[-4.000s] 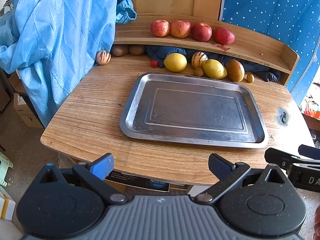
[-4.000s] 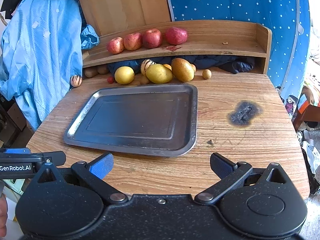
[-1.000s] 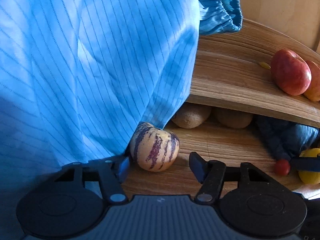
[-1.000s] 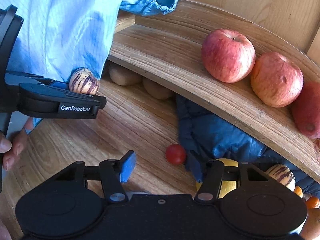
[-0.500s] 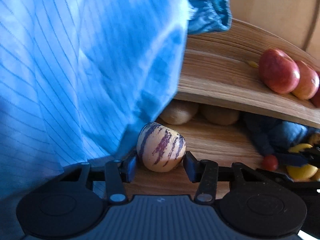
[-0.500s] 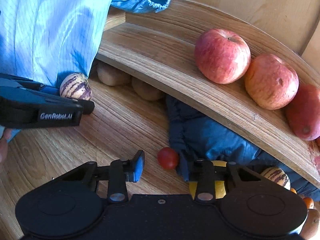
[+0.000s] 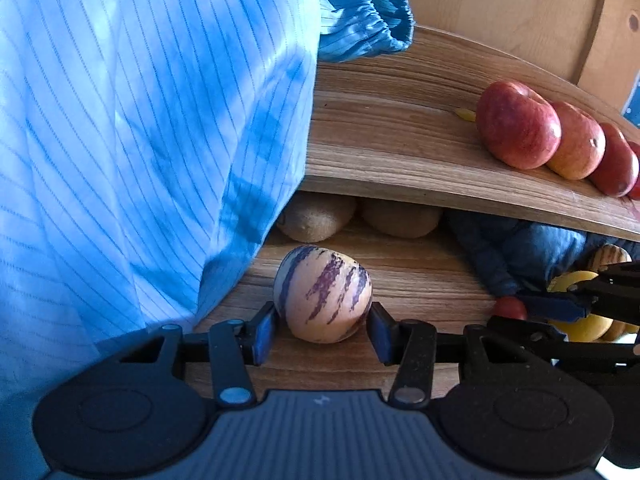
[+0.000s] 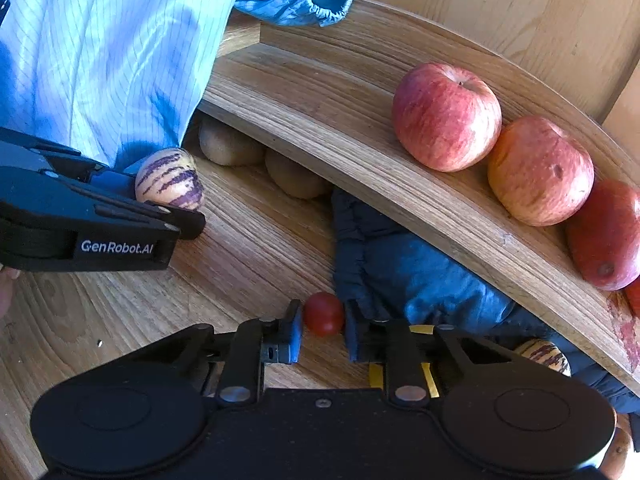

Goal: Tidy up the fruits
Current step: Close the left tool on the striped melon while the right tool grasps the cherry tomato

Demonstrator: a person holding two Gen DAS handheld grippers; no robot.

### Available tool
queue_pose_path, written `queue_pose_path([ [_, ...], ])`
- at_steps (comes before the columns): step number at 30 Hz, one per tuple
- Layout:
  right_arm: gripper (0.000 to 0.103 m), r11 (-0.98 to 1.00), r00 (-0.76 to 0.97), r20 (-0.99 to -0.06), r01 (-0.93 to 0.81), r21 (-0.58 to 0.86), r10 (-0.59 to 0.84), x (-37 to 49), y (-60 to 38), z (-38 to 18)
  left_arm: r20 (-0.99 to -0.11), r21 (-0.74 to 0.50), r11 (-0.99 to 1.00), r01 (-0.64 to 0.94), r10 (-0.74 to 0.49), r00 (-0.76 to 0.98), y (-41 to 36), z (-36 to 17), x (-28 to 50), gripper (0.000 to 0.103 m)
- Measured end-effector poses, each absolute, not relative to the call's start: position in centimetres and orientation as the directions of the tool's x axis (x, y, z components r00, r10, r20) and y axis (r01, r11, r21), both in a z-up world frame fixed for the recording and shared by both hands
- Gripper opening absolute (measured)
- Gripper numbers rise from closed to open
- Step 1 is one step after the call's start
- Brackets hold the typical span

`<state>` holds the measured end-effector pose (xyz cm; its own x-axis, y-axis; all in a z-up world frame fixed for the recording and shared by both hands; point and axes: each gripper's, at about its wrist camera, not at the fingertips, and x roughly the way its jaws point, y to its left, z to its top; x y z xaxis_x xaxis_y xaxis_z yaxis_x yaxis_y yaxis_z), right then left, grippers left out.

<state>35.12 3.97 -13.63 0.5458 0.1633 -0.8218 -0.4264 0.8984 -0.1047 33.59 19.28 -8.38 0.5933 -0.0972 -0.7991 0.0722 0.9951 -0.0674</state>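
Note:
A cream fruit with purple stripes [image 7: 322,294] rests on the wooden tabletop [image 7: 420,280], and my left gripper [image 7: 322,336] is shut on it, one pad pressed against each side. The same striped fruit [image 8: 170,182] shows in the right wrist view with the left gripper [image 8: 160,204] around it. A small red cherry tomato [image 8: 323,314] sits between the pads of my right gripper [image 8: 323,336], which is shut on it. The tomato [image 7: 508,308] lies on the table beside a dark blue cloth [image 8: 400,272].
A light blue striped garment [image 7: 140,140] hangs close on the left, touching the striped fruit. Red apples [image 8: 446,116] line the curved wooden shelf [image 8: 340,92]. Two kiwis [image 8: 230,146] lie under the shelf. A yellow fruit [image 7: 580,320] and another striped fruit [image 8: 540,354] lie to the right.
Both grippers have narrowed. The left pads went from wide apart to pressing on the striped fruit. The right pads closed in around the cherry tomato.

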Motion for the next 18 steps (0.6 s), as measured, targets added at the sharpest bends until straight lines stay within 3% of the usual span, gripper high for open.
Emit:
queue_pose_path([
  [18, 0.023, 0.916, 0.585, -0.789, -0.394, -0.074, 0.188, 28.5, 1.4, -11.3, -0.793, -0.090, 0.979, 0.182, -0.181, 0.582, 15.8, -7.9, 29.9, 0.051],
])
